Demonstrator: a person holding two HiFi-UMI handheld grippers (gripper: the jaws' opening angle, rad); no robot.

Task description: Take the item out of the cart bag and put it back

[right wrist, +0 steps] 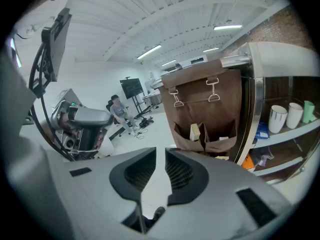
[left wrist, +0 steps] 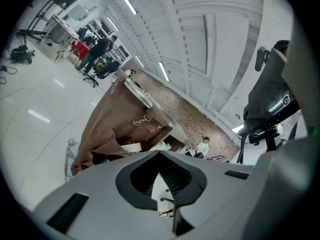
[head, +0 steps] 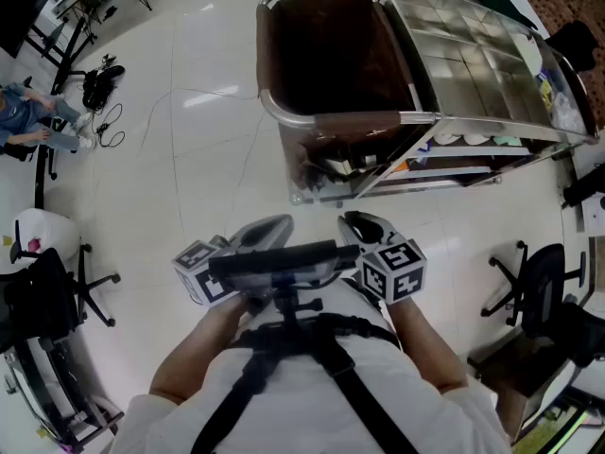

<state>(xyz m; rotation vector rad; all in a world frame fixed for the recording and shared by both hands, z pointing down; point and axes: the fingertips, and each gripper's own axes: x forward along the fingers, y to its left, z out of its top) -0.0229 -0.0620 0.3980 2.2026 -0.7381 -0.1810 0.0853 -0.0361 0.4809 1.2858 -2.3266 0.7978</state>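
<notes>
Bare floor btwn grippers & cart: open approach. Chairs sit well off L & R, cables far left. Bag hangs in cart's left end, metal rim round its mouth. Inside is dark, so item can't be made out. Outer pocket holds a small box. Left gripper fingers together, empty. Right gripper fingers a narrow gap apart, empty. Both near the chest.

Glossy white floor with black office chairs, a brick wall and ceiling strip lights.
</notes>
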